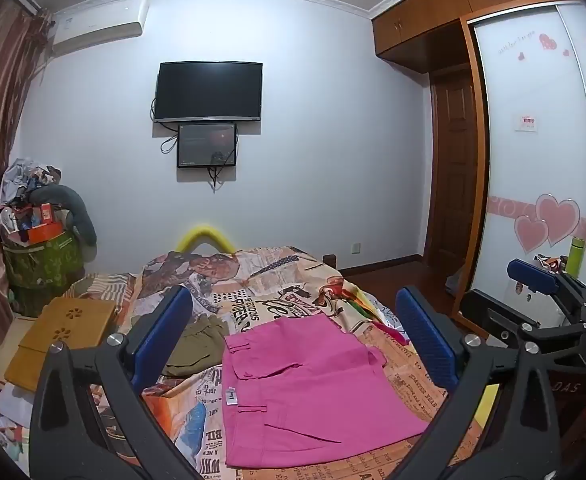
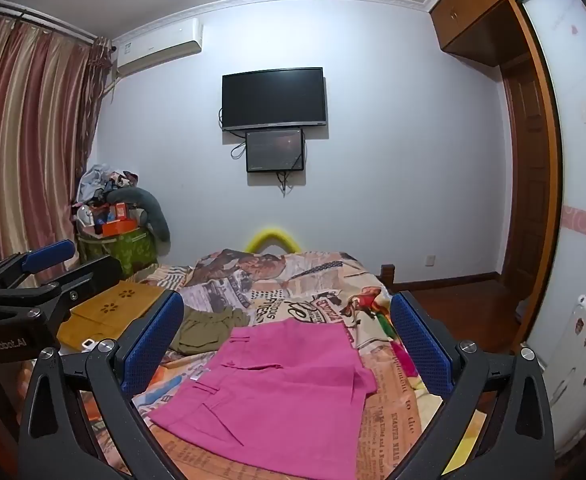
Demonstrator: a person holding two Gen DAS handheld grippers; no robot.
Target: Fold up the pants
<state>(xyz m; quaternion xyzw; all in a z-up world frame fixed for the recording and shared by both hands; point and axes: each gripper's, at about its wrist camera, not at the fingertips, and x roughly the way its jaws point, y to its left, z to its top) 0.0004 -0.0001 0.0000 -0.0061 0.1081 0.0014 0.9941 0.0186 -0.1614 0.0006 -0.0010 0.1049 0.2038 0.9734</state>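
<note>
The jaws of the left gripper (image 1: 293,336) are spread wide, and nothing is pinched between the blue pads (image 1: 427,338). Framed between and below them, a pair of pink pants (image 1: 309,392) is seen lying folded and flat on a bed cover (image 1: 277,292) printed with newspaper patterns. The jaws of the right gripper (image 2: 287,338) are likewise held fully apart and empty, with the same pink pants (image 2: 277,392) laid beneath the gap between them, untouched by either pad. Just beyond the left-hand pad in both views, an olive-green garment (image 1: 197,344) is bunched on the cover, close to the pants' far left corner. Further to the left of the jaws, a yellow wooden board (image 1: 61,336) with flower cut-outs is placed at the bed's edge. In the right wrist view, the left gripper (image 2: 51,270) is seen well to the left of the jaws. Past the bed's far end, a yellow curved tube (image 2: 273,240) is visible against the wall. Higher on that wall, a dark television (image 1: 209,92) is mounted, with a smaller screen (image 1: 207,146) beneath it.
</note>
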